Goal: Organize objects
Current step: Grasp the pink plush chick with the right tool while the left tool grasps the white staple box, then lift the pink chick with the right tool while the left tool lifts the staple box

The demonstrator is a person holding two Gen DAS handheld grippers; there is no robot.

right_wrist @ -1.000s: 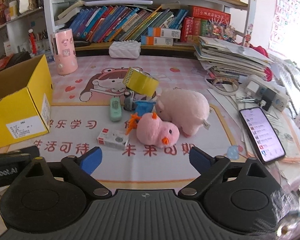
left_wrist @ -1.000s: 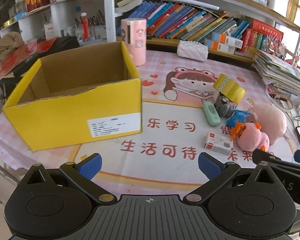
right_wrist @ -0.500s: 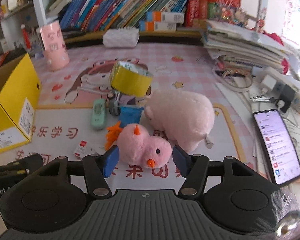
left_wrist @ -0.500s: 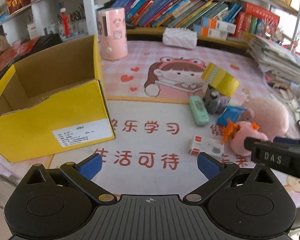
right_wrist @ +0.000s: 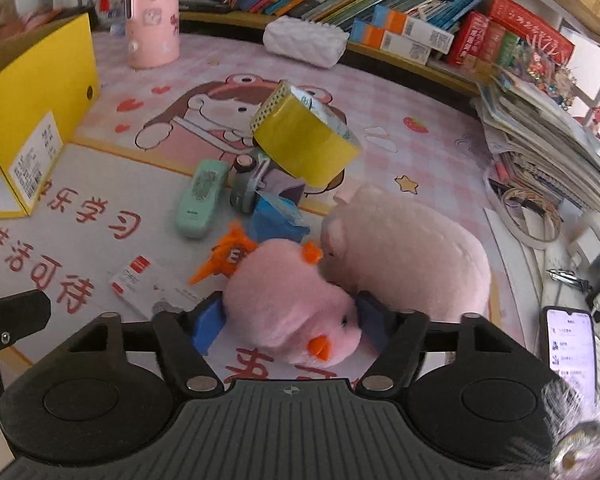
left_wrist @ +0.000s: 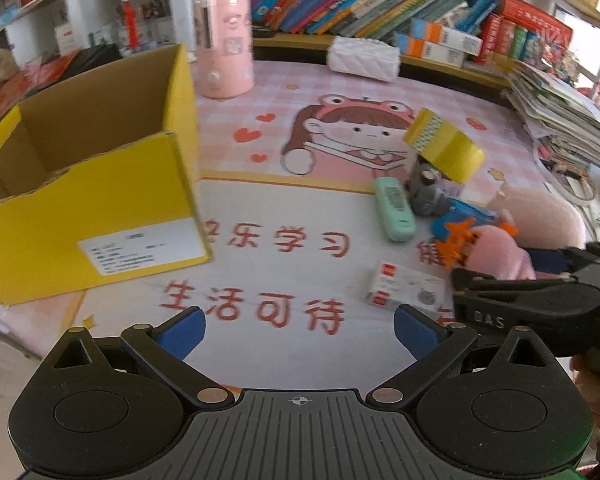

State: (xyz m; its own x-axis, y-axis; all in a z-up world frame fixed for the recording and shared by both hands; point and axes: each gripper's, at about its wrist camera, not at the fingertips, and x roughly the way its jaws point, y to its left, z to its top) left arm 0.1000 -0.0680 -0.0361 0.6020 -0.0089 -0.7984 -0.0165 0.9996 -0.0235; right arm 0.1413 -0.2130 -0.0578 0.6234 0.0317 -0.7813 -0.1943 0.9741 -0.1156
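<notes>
"Where's the soft pink plush chick [right_wrist: 296, 312]?"

"On the tabletop [right_wrist: 420, 148], squeezed in the right gripper [right_wrist: 290, 318] jaws. Left gripper [left_wrist: 298, 326] jaws gape wide, holding nothing."

"What could go wrong?"

"It's squishy, so it might slip. Or drag the fuzzy pink plush pig [right_wrist: 412, 252] touching it."

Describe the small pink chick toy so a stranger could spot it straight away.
Start at the yellow box, then cross the mat to the toy pile. The chick toy sits between the right claw fingers, against the bigger pink pig; only the chick has an orange beak and crest.
</notes>
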